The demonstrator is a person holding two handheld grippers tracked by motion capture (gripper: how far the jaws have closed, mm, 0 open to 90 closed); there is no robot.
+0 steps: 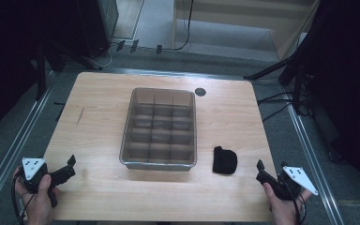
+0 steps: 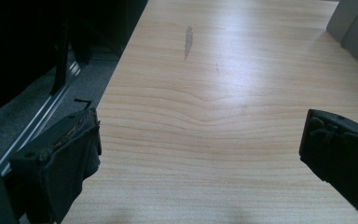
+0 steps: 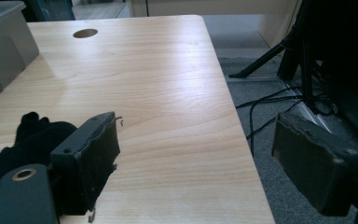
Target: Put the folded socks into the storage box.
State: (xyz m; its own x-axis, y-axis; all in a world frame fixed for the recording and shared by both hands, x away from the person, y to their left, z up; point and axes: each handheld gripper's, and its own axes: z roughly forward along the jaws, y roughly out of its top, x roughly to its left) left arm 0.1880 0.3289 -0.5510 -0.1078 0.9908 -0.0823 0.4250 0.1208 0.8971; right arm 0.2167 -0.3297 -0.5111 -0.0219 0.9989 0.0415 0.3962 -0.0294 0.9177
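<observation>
A clear grey divided bin (image 1: 159, 129) stands in the middle of the wooden table (image 1: 98, 103), its compartments looking bare. A rolled black cloth bundle (image 1: 225, 160) lies just right of the bin's near corner. My left gripper (image 1: 70, 166) rests at the near left of the table, open, with bare wood between its jaws (image 2: 200, 126). My right gripper (image 1: 261, 171) is at the near right edge, open and holding nothing (image 3: 193, 128). The black bundle (image 3: 32, 135) lies just beyond and left of the right gripper's left jaw, apart from it.
A round cable hole (image 1: 200, 92) sits in the table behind the bin's far right corner. Bin walls show at the edges of both gripper views (image 2: 354, 28) (image 3: 4, 37). Tripod legs and cables (image 3: 279, 56) lie on the floor to the right. A dark scuff (image 2: 188, 41) marks the wood.
</observation>
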